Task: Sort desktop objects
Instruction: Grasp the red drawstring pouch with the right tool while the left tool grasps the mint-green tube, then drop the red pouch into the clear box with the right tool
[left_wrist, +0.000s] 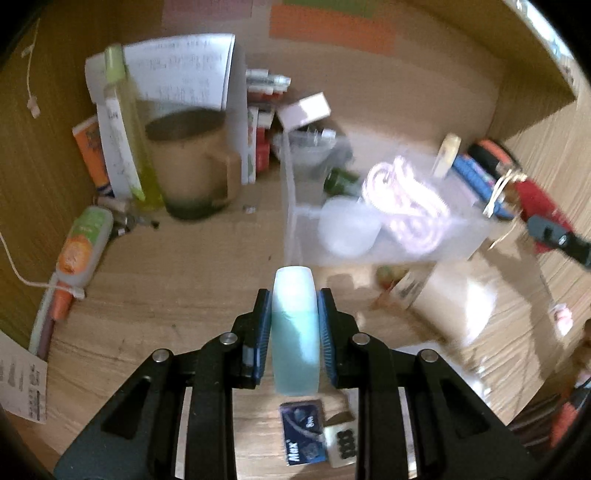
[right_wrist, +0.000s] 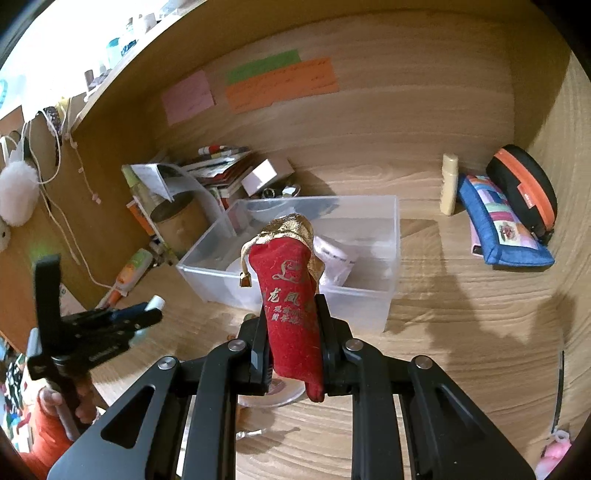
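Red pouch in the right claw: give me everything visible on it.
The red pouch is a soft, velvet-looking drawstring bag with gold printed characters and a logo on its face. Its neck is gathered, showing a crinkled gold lining, and a gold cord with a small metal end hangs at its left. It stands roughly upright, tilted slightly, clamped at mid-body by the right claw, with its bottom end poking out below the pads. It is lifted off the desk, in front of the clear plastic bin. Nothing else touches it.
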